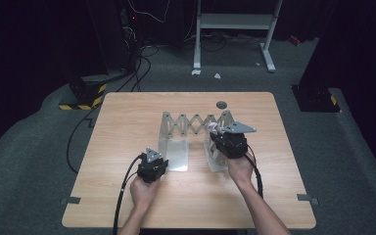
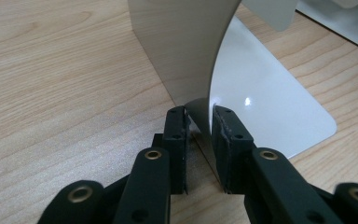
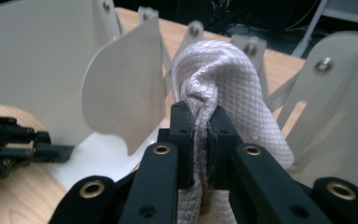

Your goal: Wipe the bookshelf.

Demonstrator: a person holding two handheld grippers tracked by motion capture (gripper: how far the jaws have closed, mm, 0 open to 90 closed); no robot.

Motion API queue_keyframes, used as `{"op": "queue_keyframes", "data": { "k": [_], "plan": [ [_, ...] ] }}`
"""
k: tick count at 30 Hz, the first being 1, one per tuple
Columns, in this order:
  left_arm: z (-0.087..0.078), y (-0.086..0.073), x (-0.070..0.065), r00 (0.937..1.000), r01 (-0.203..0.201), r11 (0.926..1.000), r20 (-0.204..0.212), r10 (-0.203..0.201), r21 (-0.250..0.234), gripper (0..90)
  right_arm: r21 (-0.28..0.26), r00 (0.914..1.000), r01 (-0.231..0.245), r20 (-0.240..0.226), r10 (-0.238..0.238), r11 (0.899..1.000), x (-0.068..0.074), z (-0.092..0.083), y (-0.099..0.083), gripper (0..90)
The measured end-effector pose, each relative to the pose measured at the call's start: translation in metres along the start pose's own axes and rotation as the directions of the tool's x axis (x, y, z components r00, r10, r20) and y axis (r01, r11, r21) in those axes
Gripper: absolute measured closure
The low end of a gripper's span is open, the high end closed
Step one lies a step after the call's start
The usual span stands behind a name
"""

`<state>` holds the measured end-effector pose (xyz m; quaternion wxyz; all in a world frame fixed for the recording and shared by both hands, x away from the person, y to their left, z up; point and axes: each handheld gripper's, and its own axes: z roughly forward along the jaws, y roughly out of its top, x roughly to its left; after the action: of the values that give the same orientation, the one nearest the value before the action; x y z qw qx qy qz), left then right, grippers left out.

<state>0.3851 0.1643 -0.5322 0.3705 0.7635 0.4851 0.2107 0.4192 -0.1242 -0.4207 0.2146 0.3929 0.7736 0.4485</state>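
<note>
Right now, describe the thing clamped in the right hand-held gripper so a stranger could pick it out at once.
Start at the wooden table and find the metal expanding rack at its middle, with upright plates joined by scissor links. At its right end, the right hand-held gripper pinches a white cloth between the plates. It is the one soft, quilted-textured thing among smooth, rigid metal plates.

The tabletop [image 1: 127,127] is pale wood-grain, matt, with fine streaks plain in the left gripper view. The rack [image 1: 196,125] at centre frame looks like thin sheet metal, smooth, satin grey-white; its flat foot plate [image 2: 270,107] carries a small glossy glint. The cloth [image 3: 233,84] at the middle of the right gripper view is white fabric with a raised diamond weave, soft and matt. The fingers [image 3: 182,135] are black, matt, probably plastic, with brass-coloured rivets. The floor [image 1: 24,147] seems dull grey carpet.
</note>
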Motion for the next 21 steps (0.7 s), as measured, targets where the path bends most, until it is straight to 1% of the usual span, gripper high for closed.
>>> {"op": "queue_keyframes", "data": {
  "k": [4,6,9,14,17,21],
  "plan": [
    [0.0,0.0,0.0,1.0,0.0,1.0,0.0,0.0,0.0,75.5,0.03,0.9999,-0.011,-0.003,0.011,0.999,0.0,0.006,-0.013,83.7],
    [0.0,0.0,0.0,1.0,0.0,1.0,0.0,0.0,0.0,75.5,0.052,0.9997,-0.024,-0.006,0.025,0.998,-0.001,0.011,-0.021,83.6],
    [0.0,0.0,0.0,1.0,0.0,1.0,0.001,0.0,0.0,75.5,0.081,0.9995,-0.03,-0.006,0.03,0.996,-0.002,0.018,-0.029,83.6],
    [0.0,0.0,0.0,1.0,0.0,1.0,0.001,0.0,0.0,75.5,0.11,0.9992,-0.039,-0.008,0.04,0.993,-0.003,0.025,-0.036,83.6],
    [0.0,0.0,0.0,1.0,0.0,1.0,0.0,0.0,0.0,75.5,0.092,0.999,-0.042,-0.015,0.043,0.995,-0.003,0.021,-0.034,83.6],
    [0.0,0.0,0.0,1.0,0.0,1.0,0.0,0.0,0.0,75.5,0.048,0.999,-0.036,-0.026,0.038,0.998,-0.001,0.007,-0.027,83.6]
  ]
}}
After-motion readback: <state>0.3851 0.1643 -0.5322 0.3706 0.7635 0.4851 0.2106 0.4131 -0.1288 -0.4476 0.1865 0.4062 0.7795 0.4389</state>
